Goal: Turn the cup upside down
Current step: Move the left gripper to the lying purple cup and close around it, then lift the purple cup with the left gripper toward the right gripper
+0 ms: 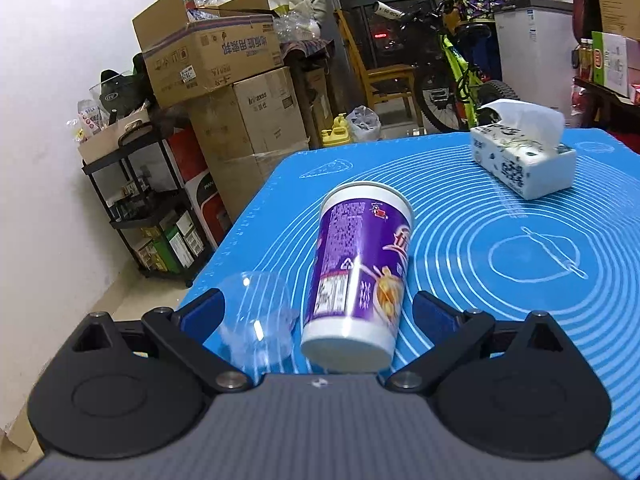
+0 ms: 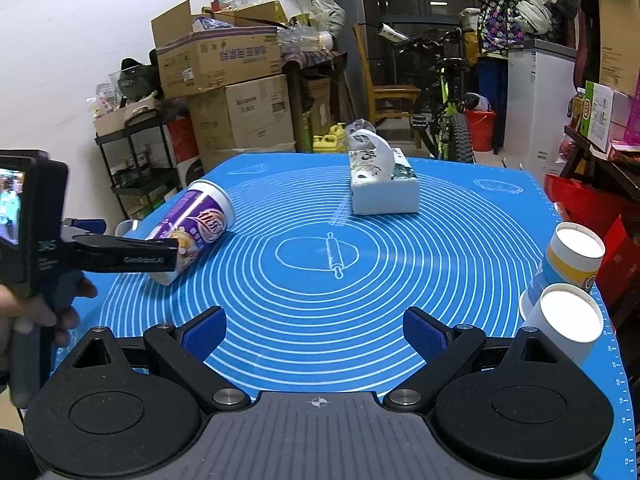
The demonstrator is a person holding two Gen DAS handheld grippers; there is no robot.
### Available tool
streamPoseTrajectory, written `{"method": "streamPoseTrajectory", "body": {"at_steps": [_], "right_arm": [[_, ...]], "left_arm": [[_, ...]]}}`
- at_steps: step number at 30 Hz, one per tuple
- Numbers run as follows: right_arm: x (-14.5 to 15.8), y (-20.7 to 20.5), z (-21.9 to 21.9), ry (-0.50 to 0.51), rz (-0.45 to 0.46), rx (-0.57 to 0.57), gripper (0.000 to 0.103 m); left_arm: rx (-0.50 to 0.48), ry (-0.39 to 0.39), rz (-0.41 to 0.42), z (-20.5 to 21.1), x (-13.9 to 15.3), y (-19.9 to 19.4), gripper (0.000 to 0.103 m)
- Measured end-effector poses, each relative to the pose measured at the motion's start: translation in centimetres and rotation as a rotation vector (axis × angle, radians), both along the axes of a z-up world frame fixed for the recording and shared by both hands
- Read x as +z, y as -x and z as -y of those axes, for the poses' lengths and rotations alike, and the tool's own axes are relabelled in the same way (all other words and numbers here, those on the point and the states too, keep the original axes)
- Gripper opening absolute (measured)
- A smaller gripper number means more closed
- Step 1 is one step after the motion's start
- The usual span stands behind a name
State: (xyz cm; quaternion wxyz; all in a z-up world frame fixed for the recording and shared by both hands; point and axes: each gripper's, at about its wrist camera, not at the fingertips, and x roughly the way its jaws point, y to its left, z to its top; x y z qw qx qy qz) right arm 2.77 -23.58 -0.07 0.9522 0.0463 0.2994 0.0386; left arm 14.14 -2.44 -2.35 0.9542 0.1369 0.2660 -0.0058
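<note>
A purple and white paper cup lies on its side on the blue mat, its base toward the left wrist camera. My left gripper is open with the cup's base end between its fingers, not touching it. A clear plastic cup lies beside the left finger. In the right wrist view the purple cup lies at the mat's left with the left gripper around it. My right gripper is open and empty over the mat's near edge.
A tissue box stands at the far middle of the mat. Two white paper cups, one with an orange band and one plain, stand at the mat's right edge. Stacked cardboard boxes, a shelf and a bicycle stand beyond the table.
</note>
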Motion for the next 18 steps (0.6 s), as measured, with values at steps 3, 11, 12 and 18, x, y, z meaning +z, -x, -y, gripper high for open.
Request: {"method": "streamPoseTrajectory", "body": {"at_steps": [3, 11, 12, 18], "right_arm": [[-0.3, -0.4, -0.1, 0.015, 0.002, -0.003, 0.095], [-0.9, -1.1, 0.0, 0.020, -0.008, -0.014, 0.095], [-1.0, -1.1, 0.0, 0.020, -0.009, -0.014, 0.095], [-1.1, -1.2, 0.1, 0.019, -0.010, -0.018, 0.095]], "left_arm": [[0.006, -0.035, 0.000, 0.3, -0.7, -1.2, 0.099], [-0.040, -0.074, -0.037, 1.2, -2.3, -2.7, 0.068], [-0.041, -0.064, -0.064, 1.1, -2.5, -2.9, 0.067], [-0.032, -0.053, -0.070, 0.7, -2.6, -2.9, 0.066]]}}
